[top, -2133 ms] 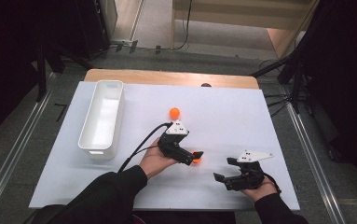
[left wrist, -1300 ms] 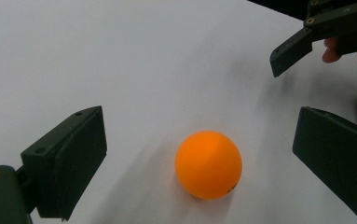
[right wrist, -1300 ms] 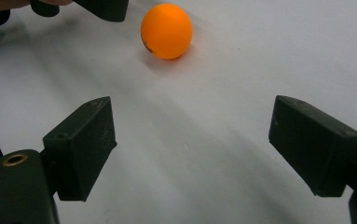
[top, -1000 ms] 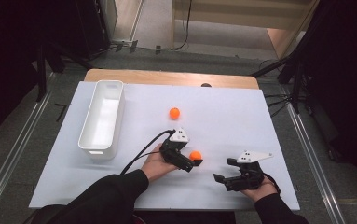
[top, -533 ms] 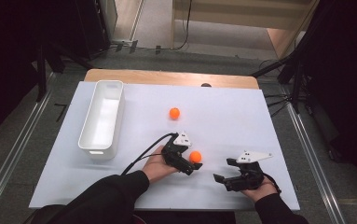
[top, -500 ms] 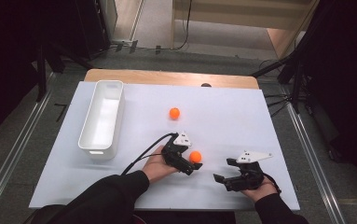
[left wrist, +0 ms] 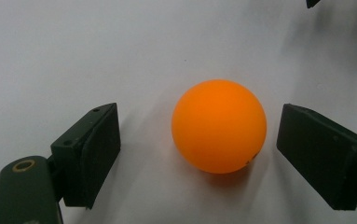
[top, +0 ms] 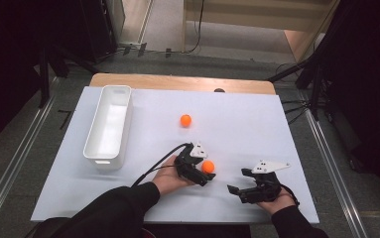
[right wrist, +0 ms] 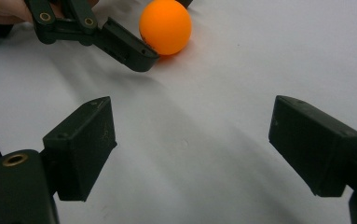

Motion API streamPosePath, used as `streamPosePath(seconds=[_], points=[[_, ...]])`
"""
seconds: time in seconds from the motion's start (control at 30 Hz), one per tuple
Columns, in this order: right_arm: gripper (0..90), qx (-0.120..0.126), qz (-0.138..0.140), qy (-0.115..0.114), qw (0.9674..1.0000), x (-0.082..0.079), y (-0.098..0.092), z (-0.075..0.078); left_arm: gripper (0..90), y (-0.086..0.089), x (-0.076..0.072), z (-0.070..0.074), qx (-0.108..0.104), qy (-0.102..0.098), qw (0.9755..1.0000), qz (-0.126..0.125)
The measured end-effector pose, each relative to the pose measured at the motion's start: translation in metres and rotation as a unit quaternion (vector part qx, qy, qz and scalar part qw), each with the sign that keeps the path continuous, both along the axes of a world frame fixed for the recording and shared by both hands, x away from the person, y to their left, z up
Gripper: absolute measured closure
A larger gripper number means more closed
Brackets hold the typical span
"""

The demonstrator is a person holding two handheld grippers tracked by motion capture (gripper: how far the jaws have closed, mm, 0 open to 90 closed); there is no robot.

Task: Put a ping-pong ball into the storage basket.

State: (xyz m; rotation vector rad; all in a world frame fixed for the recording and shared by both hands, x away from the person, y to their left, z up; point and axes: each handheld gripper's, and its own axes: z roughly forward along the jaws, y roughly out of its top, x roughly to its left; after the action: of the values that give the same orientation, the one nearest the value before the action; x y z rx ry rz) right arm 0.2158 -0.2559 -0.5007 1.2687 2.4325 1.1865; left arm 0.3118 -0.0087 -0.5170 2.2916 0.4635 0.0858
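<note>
Ball (left wrist: 219, 126), orange, smooth and round, lies on the white bench (top: 257, 124) near its front edge, between the left claw's (top: 205, 173) spread jaws, touching neither. A white oblong tray (top: 107, 130) stands by the left edge. A second ball (top: 185, 120) sits mid-bench. The right claw (top: 237, 184), released, rests low by the front right corner, its hand partly hidden beneath it.

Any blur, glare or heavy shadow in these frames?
High view: dark surround, evenly lit white table. Left gripper view: round orange ball sharp, soft shadow beneath, left tongs slightly soft. Right gripper view: right tongs casting broad soft shadows, no glare.
</note>
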Motion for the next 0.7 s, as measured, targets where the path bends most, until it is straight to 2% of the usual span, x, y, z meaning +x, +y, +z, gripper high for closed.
streamPosePath(seconds=[0.27, 0.5, 0.7], points=[[13.1, -0.001, 0.000, 0.000, 1.0000, -0.0001, 0.0001, -0.0002, 14.6, -0.0021, -0.0030, -0.0005, 0.009, -0.015, 0.9998, -0.002], [13.1, -0.001, 0.000, 0.001, 1.0000, -0.0003, 0.0003, -0.0002, 16.2, -0.0023, -0.0038, -0.0002, 0.015, -0.019, 0.9997, -0.003], [13.1, -0.002, 0.000, 0.001, 1.0000, -0.0004, 0.0001, -0.0001, 21.3, -0.0032, -0.0062, -0.0003, 0.017, -0.031, 0.9994, -0.001]])
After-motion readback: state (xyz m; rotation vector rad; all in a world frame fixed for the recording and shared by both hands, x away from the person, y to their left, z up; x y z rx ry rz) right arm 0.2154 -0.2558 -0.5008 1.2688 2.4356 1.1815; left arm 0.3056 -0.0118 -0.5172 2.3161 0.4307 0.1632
